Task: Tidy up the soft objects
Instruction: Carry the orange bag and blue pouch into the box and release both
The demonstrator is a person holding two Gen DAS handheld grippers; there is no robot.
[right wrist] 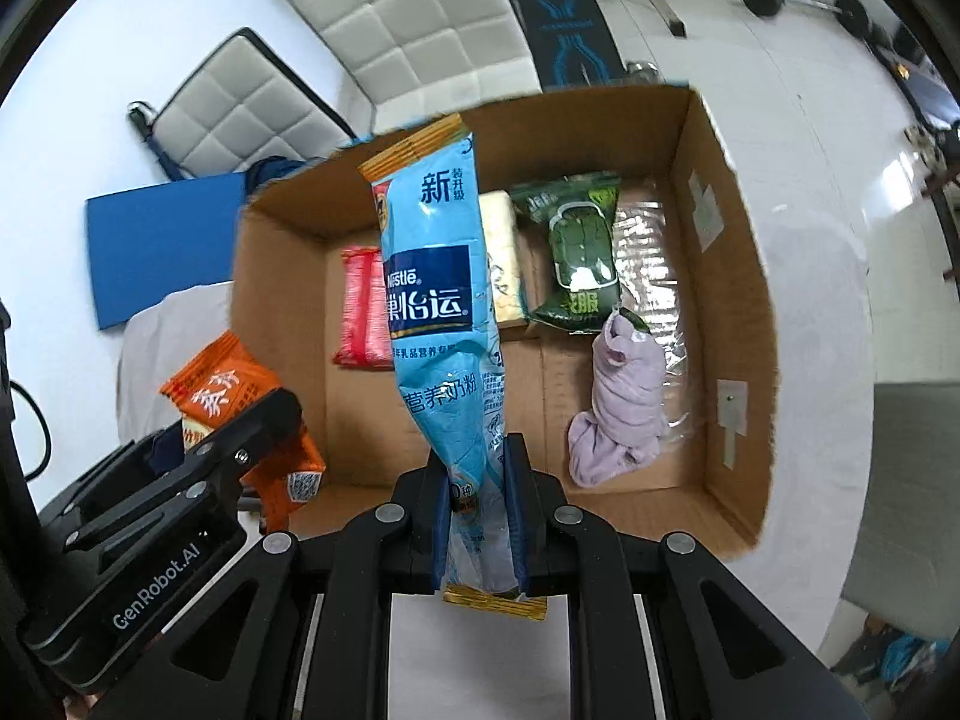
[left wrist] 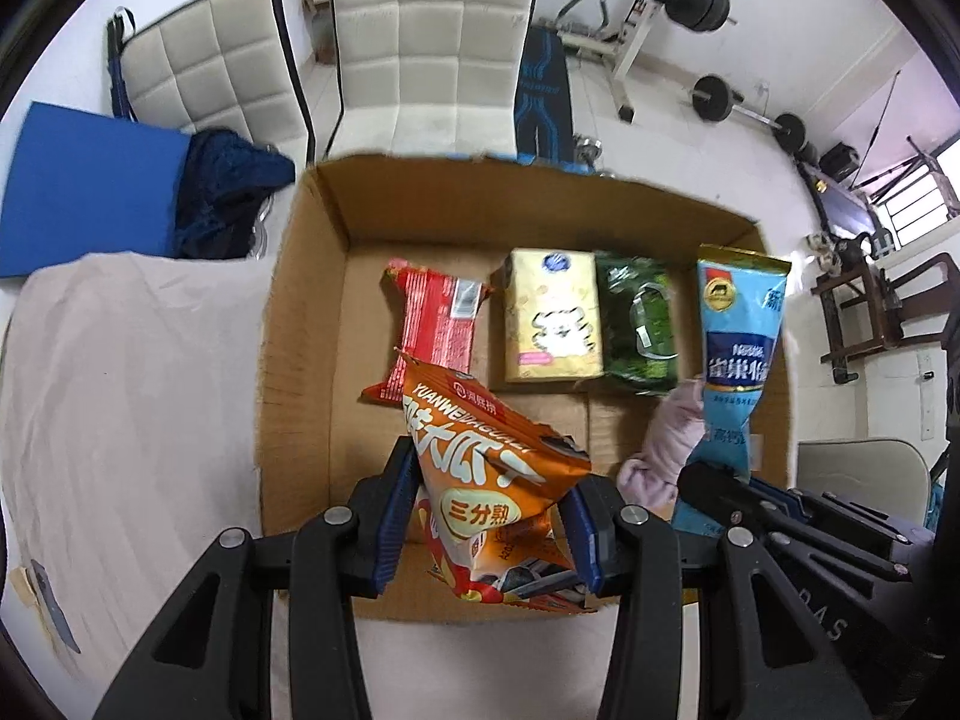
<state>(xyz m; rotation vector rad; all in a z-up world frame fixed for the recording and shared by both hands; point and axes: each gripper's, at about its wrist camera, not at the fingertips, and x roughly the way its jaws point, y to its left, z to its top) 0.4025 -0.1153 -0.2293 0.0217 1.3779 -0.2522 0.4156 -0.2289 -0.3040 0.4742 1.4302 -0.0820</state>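
My left gripper (left wrist: 489, 480) is shut on an orange snack bag (left wrist: 492, 480) and holds it over the near edge of an open cardboard box (left wrist: 312, 324). My right gripper (right wrist: 480, 468) is shut on a long blue Nestle milk-powder pouch (right wrist: 438, 300), held upright over the box (right wrist: 732, 276). Inside the box lie a red packet (left wrist: 435, 324), a yellow tissue pack (left wrist: 552, 318), a green pouch (left wrist: 639, 324) and a lilac cloth (right wrist: 624, 396). The blue pouch (left wrist: 738, 348) and orange bag (right wrist: 240, 396) also show in the opposite views.
The box sits on a surface covered by a pale sheet (left wrist: 132, 396). A blue mat (left wrist: 84, 186) and a dark blue garment (left wrist: 228, 192) lie at the left. Two white padded chairs (left wrist: 426, 54) and gym equipment (left wrist: 708, 0) stand behind.
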